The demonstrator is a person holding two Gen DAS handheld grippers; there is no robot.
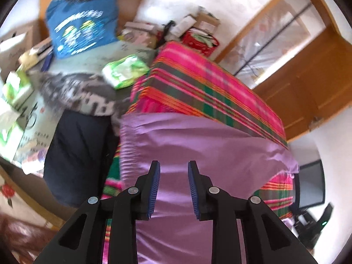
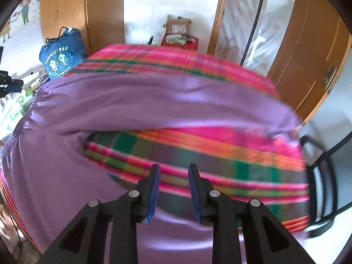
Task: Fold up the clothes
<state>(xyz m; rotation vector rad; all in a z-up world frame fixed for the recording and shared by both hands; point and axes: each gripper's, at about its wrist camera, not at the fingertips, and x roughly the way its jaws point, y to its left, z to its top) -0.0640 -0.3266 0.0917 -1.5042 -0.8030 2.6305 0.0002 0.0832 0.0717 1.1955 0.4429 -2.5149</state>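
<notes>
A purple garment (image 1: pixel 198 145) with a gathered waistband lies spread on a pink, green and orange plaid cloth (image 1: pixel 198 81) that covers the work surface. My left gripper (image 1: pixel 173 167) hovers open above the purple fabric, nothing between its blue-padded fingers. In the right wrist view the same purple garment (image 2: pixel 136 101) lies in two legs that split apart, with plaid cloth (image 2: pixel 220 149) showing between them. My right gripper (image 2: pixel 173 169) is open over that plaid gap, just right of the nearer purple leg. A dark navy garment (image 1: pixel 77 154) and a grey patterned one (image 1: pixel 83 92) lie left of the purple one.
A blue printed bag (image 1: pixel 81 26) stands at the back left, also seen as a blue bag (image 2: pixel 61 57). Green tissue packs (image 1: pixel 125 70), boxes and a red container (image 1: pixel 200 41) crowd the far side. Wooden doors (image 1: pixel 308 74) stand to the right. A black chair (image 2: pixel 323 176) is by the right edge.
</notes>
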